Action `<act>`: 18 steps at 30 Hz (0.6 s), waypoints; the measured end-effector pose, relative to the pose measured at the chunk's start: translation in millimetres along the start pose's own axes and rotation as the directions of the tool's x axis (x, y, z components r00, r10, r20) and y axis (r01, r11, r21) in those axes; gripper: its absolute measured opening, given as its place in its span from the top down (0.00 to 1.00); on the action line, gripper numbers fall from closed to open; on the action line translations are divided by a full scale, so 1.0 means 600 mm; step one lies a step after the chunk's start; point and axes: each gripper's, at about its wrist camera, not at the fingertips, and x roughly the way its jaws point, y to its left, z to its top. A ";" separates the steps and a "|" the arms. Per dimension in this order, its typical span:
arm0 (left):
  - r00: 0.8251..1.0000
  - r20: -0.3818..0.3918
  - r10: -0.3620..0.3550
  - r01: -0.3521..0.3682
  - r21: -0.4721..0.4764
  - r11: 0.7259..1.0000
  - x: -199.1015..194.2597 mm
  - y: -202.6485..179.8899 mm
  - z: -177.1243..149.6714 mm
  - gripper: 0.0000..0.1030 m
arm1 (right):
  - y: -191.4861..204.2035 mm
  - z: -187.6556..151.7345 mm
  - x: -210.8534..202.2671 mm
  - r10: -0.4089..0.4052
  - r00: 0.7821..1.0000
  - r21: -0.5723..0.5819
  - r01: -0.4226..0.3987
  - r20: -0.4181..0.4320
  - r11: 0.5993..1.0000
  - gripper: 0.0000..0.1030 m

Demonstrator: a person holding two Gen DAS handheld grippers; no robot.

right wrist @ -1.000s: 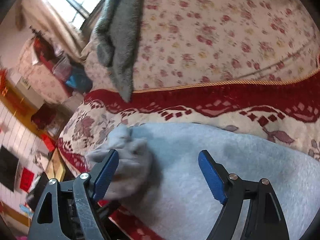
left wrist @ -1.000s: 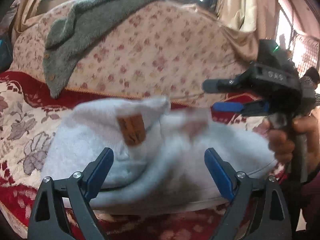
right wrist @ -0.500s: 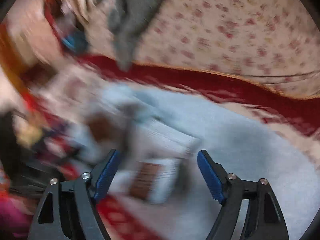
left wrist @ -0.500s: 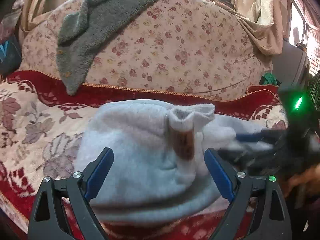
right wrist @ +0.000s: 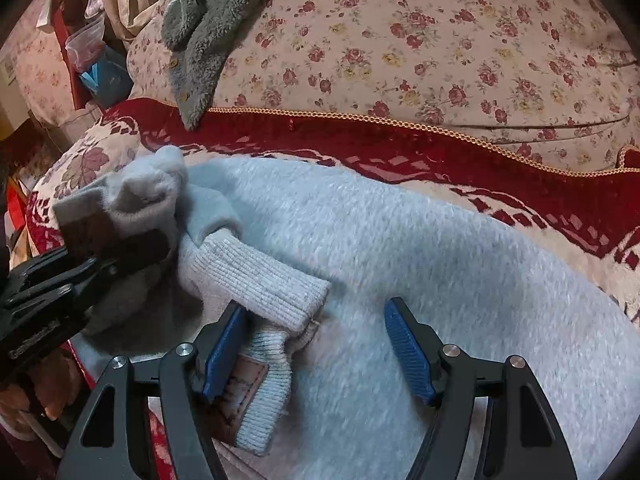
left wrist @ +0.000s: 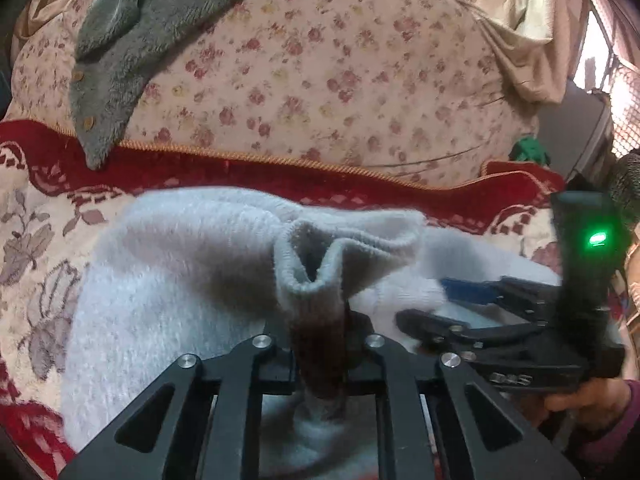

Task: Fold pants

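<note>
Pale grey fleece pants lie on the red-and-cream sofa seat, also seen in the right wrist view. My left gripper is shut on a ribbed cuff with a brown patch and lifts it into a bunched peak; it shows at the left of the right wrist view. My right gripper is open just above the pants, its left finger beside a second ribbed cuff and a brown label. It shows at the right of the left wrist view.
A floral back cushion stands behind the seat with a grey fleece garment draped over it. A gold-corded red seat edge runs behind the pants. Clutter and a blue bag sit off the sofa's left end.
My left gripper has shut on the patched cuff and raised it. My right gripper has swung in over the pants beside the other cuff and stays open.
</note>
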 end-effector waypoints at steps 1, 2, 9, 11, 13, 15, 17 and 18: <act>1.000 0.017 -0.013 0.012 0.007 1.000 -0.016 -0.008 0.005 0.88 | -0.003 0.000 0.001 0.009 1.000 0.002 -0.009 -0.002 1.000 0.26; 0.999 0.030 -0.021 0.020 0.017 1.000 -0.027 -0.014 0.009 0.88 | -0.005 0.001 0.002 0.017 1.000 0.006 -0.017 -0.004 1.000 0.26; 0.999 0.008 -0.048 0.048 0.035 0.998 -0.016 -0.049 0.008 0.88 | -0.052 -0.003 -0.032 0.031 0.999 0.123 -0.032 0.011 0.992 0.26; 0.999 -0.016 -0.050 0.050 0.010 0.999 0.009 -0.053 -0.008 0.88 | -0.072 -0.002 -0.046 0.008 1.000 0.165 -0.011 0.015 0.986 0.26; 0.999 -0.027 -0.047 0.047 0.003 0.999 0.029 -0.056 -0.025 0.86 | -0.084 0.001 -0.061 -0.020 0.999 0.179 0.015 0.027 0.984 0.26; 0.998 -0.013 -0.067 0.067 0.000 0.998 0.033 -0.057 -0.037 0.60 | -0.087 0.006 -0.070 -0.025 0.999 0.180 0.018 0.032 0.983 0.26; 0.992 -0.005 -0.125 0.125 -0.014 0.992 0.023 -0.059 -0.044 0.36 | -0.082 0.012 -0.081 -0.006 0.998 0.180 -0.005 0.058 0.984 0.26; 0.990 0.002 -0.143 0.143 -0.007 0.990 0.013 -0.063 -0.047 0.27 | -0.078 0.014 -0.086 0.008 0.998 0.174 -0.020 0.069 0.984 0.26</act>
